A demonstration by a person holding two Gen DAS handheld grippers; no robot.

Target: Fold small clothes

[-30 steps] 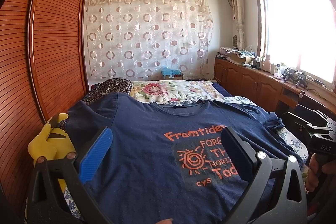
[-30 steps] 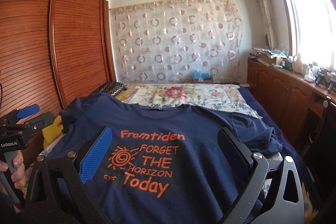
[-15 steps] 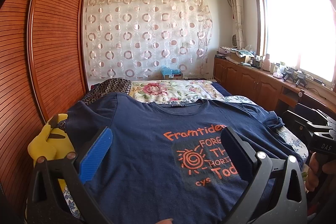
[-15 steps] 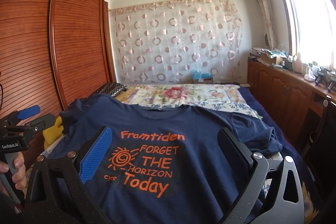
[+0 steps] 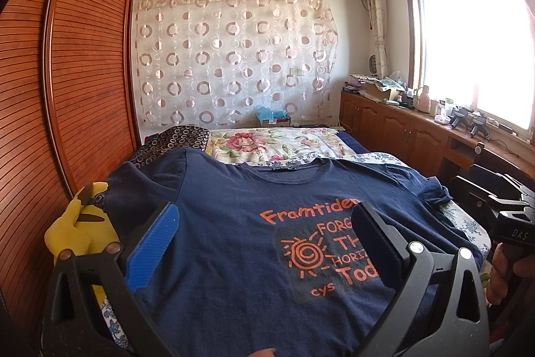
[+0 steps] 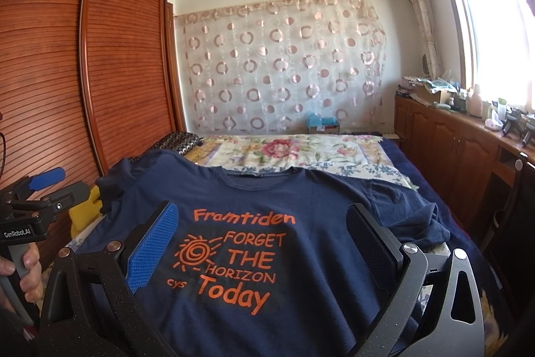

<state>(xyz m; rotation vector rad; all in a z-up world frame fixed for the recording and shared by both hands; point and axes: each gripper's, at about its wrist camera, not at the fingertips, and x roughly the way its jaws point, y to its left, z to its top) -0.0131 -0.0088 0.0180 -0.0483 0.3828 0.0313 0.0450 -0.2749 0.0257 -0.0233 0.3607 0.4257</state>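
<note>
1. The left gripper (image 5: 264, 240) hovers above the near part of a navy T-shirt (image 5: 234, 240), its 2 fingers spread wide with only air between them, holding nothing.
2. The right gripper (image 6: 264, 240) is likewise wide open and empty, hanging over the shirt's orange print (image 6: 234, 260), which shows between its fingers.
3. The T-shirt lies spread flat, front up, on the bed (image 6: 401, 176), collar away from both grippers and hem towards them.
4. Its sleeve on the right gripper's outer side is bunched into a rumpled heap (image 6: 421, 216); the other sleeve, on the left gripper's outer side, lies flatter near a yellow plush toy (image 5: 77, 230).
5. Beyond the collar, ahead of both grippers, a floral quilt (image 5: 267, 144) covers the bed.
6. A wooden slatted wardrobe (image 6: 67, 72) stands to the left gripper's side; a window (image 5: 468, 49) is on the right gripper's side.
</note>
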